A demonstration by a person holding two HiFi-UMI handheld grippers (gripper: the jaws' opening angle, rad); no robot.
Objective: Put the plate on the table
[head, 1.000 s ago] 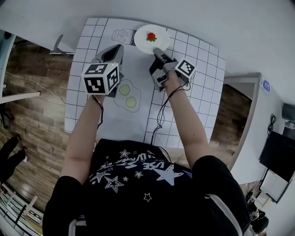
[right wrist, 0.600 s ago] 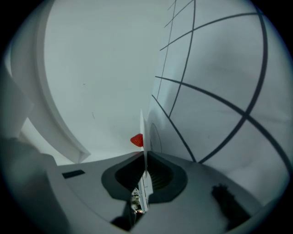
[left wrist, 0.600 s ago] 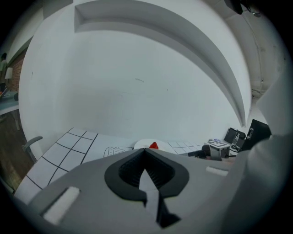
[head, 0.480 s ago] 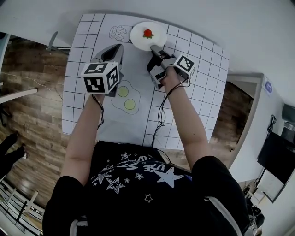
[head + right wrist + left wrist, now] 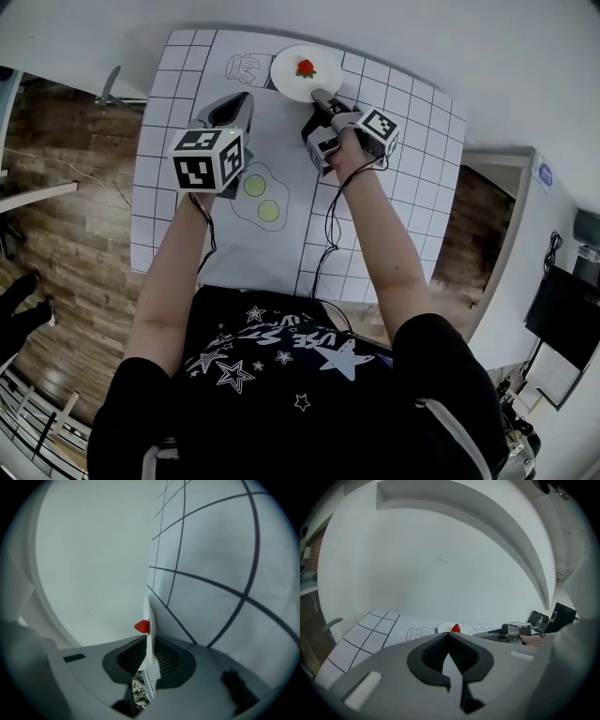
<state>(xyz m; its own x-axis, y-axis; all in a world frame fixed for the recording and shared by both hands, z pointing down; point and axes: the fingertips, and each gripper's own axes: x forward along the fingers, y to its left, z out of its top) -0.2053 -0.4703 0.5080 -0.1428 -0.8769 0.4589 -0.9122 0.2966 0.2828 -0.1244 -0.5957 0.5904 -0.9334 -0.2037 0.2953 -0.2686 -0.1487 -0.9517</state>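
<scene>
A white plate [image 5: 292, 84] carrying a red strawberry [image 5: 306, 67] lies at the far edge of the gridded table [image 5: 169, 187]. My right gripper [image 5: 323, 97] is shut on the plate's near rim. In the right gripper view the rim [image 5: 146, 606] runs edge-on between the pads, with the strawberry [image 5: 142, 626] just beyond. Those jaws have just been opening a little, with the rim still between them. My left gripper [image 5: 234, 108] hovers over the mat to the left, shut and empty; its tips [image 5: 449, 634] meet in front of the plate [image 5: 444, 628].
The table mat bears a fried-egg drawing [image 5: 261, 197] in the middle and a jar drawing [image 5: 248, 67] left of the plate. A white wall rises right behind the table's far edge. Wooden floor [image 5: 66, 234] lies to the left.
Both grippers have sunk slightly toward the table. The plate remains between the right gripper's jaws at the far edge.
</scene>
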